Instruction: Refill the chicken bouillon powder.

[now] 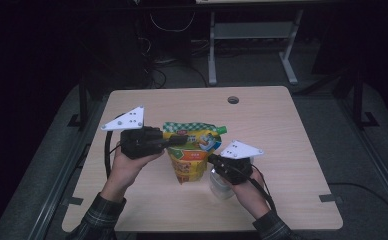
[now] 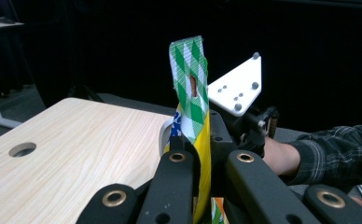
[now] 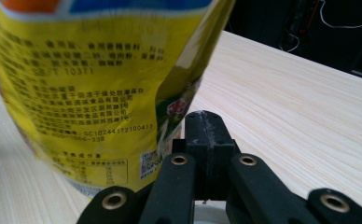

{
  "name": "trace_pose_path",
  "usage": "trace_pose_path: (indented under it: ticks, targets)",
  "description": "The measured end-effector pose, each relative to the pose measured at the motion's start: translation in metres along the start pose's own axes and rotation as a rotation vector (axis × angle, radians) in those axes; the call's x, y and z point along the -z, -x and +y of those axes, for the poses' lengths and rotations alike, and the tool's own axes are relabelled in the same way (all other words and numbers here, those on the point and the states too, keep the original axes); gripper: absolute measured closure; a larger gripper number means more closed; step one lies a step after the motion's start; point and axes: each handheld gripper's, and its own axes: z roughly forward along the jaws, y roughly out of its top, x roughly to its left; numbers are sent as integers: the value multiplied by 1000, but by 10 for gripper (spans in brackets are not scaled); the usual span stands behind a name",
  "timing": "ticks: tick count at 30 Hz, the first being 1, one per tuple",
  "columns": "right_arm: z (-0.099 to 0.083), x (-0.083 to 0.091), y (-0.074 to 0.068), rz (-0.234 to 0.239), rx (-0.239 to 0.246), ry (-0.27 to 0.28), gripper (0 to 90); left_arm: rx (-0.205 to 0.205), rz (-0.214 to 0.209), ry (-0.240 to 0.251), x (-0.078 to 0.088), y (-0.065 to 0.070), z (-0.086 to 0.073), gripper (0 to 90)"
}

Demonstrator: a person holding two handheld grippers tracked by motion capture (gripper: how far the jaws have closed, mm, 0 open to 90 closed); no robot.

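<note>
Holding the pouch point(image 1: 191, 155) upright above mid-bench point(image 1: 292, 150), the left hand-held gripper point(image 1: 174, 141) pinches its top seal while the right hand-held gripper point(image 1: 213, 159), pressed together, sits at its lower edge; next, likely, tipping the pouch toward the clear container point(image 1: 219, 184) beside it.

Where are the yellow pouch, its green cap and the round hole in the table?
yellow pouch point(image 1: 189, 159): high view, front panel.
green cap point(image 1: 222, 129): high view, on the spout at the pouch's top corner.
round hole point(image 1: 233, 99): high view, its middle, near the table's far edge.
</note>
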Motion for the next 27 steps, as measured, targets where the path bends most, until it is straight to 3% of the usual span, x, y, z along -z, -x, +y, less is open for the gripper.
trace_pose_path:
  ticks: [5, 10, 15, 27]
  targets:
    - [-2, -4, -1, 16, -3, -11, 899, 4, -17, -11, -5, -3, 7, 900]
    - [-4, -4, -5, 21, 5, -7, 899, 20, -20, -64, -10, -5, 19, 900]
    - [-4, -5, -10, 13, 15, 7, 899, 6, -18, -102, -16, -3, 28, 900]
    - [-6, -5, -24, 5, -4, 36, 899, -4, -24, -132, -24, -1, 41, 900]
